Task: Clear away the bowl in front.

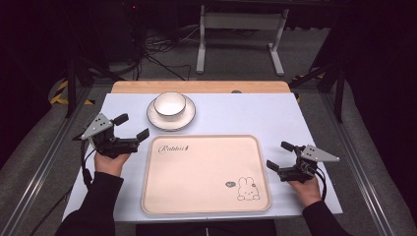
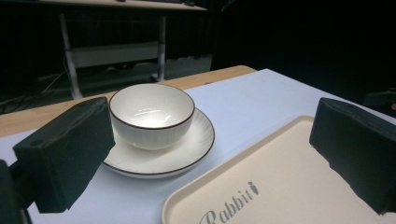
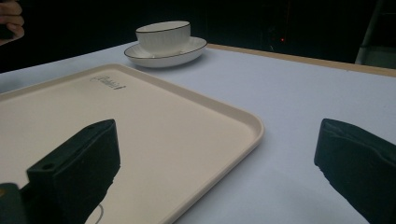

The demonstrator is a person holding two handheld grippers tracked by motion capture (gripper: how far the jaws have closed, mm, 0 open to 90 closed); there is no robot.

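Left gripper (image 1: 132, 126) hovers at the table's left edge, jaws spread wide and empty, aimed at the bowl (image 1: 169, 104) and the saucer (image 1: 171, 114) beneath it. Right gripper (image 1: 280, 155) rests beside the right rim of the tray (image 1: 206, 173), jaws likewise spread, gripping nothing.

Location: the bowl sits centred on the saucer, on the blue table cover (image 1: 255, 115) just beyond the tray's far left corner, near it but not touching. In the left gripper view the bowl (image 2: 152, 114) stands between the two black jaws, farther off, with the saucer rim (image 2: 191, 156) nearest the camera.

Handling assessment (a judgement from appearance): both pieces look like glazed ceramic, stiff, moderately heavy for their size, slippery and liable to chip or break if dropped or knocked together. The bowl rests loose on the saucer, so lifting the saucer alone risks the bowl sliding. Recommended hold: pinch the bowl's wall at the rim, one jaw inside and one outside, and lift straight up; take the saucer separately by its edge.
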